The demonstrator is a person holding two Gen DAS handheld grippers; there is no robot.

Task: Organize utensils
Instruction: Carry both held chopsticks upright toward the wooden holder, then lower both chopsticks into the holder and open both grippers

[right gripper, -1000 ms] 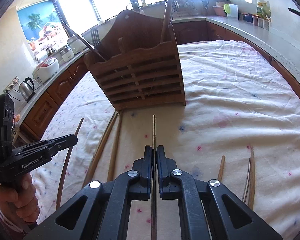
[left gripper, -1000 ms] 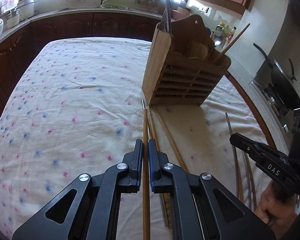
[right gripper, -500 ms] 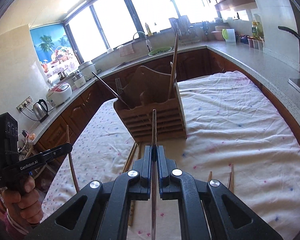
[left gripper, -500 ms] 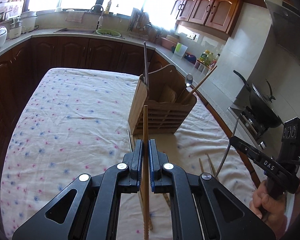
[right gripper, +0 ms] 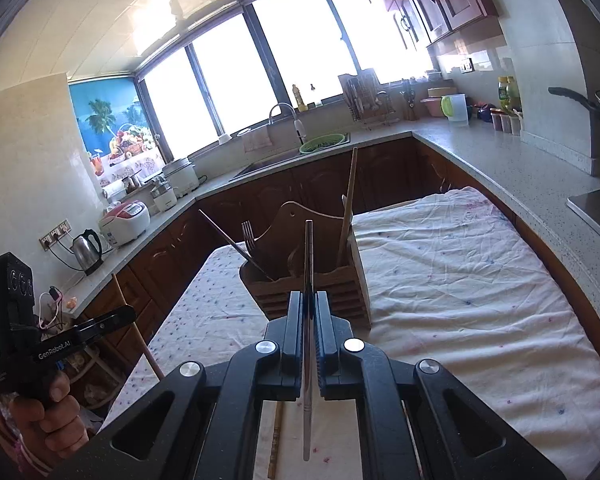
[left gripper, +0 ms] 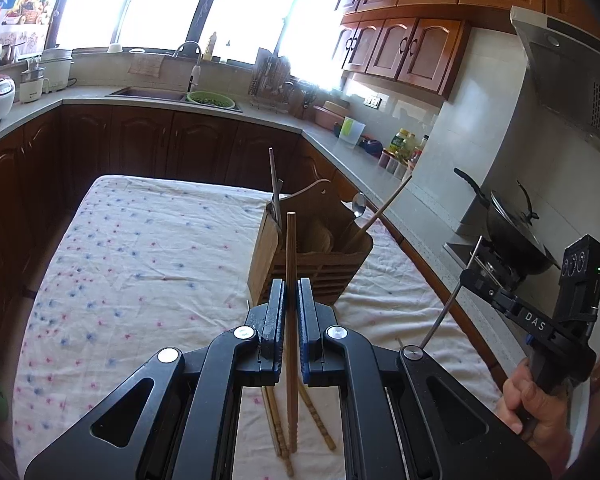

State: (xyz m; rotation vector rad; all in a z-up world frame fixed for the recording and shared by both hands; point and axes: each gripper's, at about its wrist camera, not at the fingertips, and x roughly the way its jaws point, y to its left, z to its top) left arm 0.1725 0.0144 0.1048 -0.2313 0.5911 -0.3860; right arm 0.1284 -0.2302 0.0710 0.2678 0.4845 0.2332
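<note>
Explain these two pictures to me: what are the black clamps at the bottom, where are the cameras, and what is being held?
No robot here: a person holds a two-finger tool in each hand, with a fisheye camera on each looking along its fingers. The left tool is shut on a wooden chopstick; its view also shows the right tool from the side. The right tool is shut on a metal chopstick. Ahead, on the flowered tablecloth, stands a wooden utensil holder with a fork and other utensils in it. More loose chopsticks lie on the cloth.
</note>
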